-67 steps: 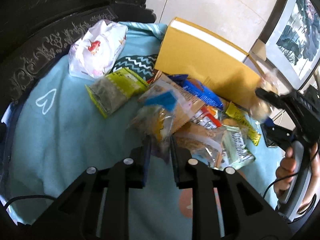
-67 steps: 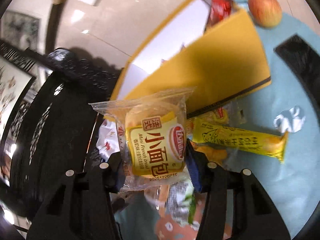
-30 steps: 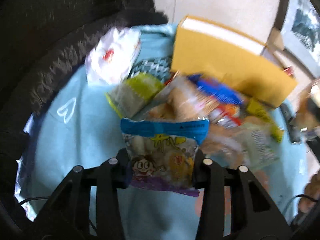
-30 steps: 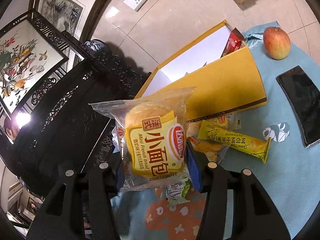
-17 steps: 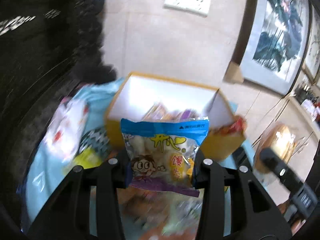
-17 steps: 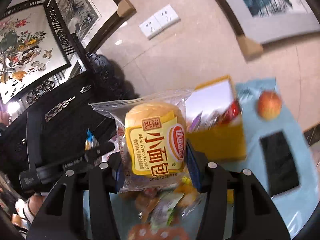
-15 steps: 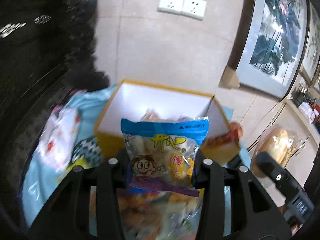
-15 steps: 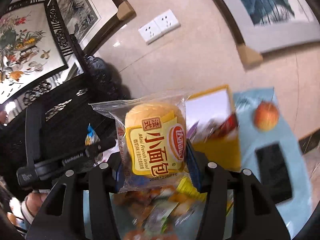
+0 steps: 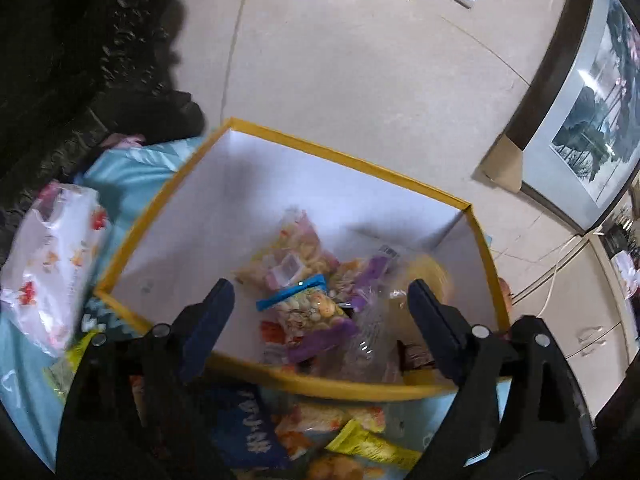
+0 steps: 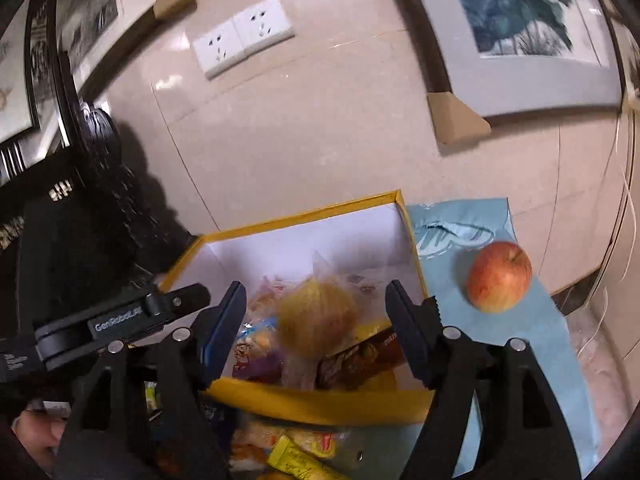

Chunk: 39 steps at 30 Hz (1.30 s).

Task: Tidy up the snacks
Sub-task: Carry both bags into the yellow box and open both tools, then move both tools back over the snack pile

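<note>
Left gripper and right gripper, jaws spread wide, both empty.

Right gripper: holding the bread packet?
No, the right gripper is open with its jaws wide apart, and the bread packet sits blurred in the yellow box.

The box sits mid-table, snack packets piled inside. At its three o'clock rests an apple; more packets lie at six o'clock, a bag at nine.
</note>
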Each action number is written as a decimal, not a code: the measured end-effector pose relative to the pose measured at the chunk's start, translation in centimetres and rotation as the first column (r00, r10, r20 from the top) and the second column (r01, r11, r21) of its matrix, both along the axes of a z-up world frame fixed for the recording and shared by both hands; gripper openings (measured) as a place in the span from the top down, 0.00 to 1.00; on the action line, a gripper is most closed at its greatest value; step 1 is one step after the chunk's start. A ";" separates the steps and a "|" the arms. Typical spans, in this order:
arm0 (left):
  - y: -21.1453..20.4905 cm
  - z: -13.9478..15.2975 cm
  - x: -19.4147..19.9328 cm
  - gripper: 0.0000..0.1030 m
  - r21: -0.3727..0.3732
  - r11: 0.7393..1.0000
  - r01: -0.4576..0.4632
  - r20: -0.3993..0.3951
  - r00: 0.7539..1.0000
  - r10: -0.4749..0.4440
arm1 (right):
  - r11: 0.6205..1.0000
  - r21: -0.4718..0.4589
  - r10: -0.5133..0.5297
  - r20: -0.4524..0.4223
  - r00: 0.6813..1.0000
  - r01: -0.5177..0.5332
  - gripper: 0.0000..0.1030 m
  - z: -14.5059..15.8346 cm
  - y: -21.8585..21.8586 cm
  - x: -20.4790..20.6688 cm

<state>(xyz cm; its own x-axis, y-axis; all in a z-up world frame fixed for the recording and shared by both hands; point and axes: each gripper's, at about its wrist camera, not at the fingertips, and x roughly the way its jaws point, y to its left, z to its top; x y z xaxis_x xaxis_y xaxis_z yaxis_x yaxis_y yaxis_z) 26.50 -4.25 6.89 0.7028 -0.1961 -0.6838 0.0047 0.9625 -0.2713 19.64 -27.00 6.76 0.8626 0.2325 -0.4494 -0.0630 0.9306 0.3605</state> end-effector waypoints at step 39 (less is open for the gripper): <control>3.1 -11.0 -14.6 0.06 0.120 0.989 0.083 -0.251 0.967 -0.051 | 0.905 0.408 0.239 -0.252 0.938 -0.121 0.03 -9.0 -1.9 -9.9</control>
<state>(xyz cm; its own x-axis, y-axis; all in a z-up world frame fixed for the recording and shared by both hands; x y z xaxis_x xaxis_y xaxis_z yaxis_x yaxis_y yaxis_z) 11.91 -1.16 -4.09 0.4975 -0.1360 -0.8567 0.0189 0.9891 -0.1461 9.75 -28.93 -2.23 0.6347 0.5745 -0.5169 -0.0540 0.7002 0.7119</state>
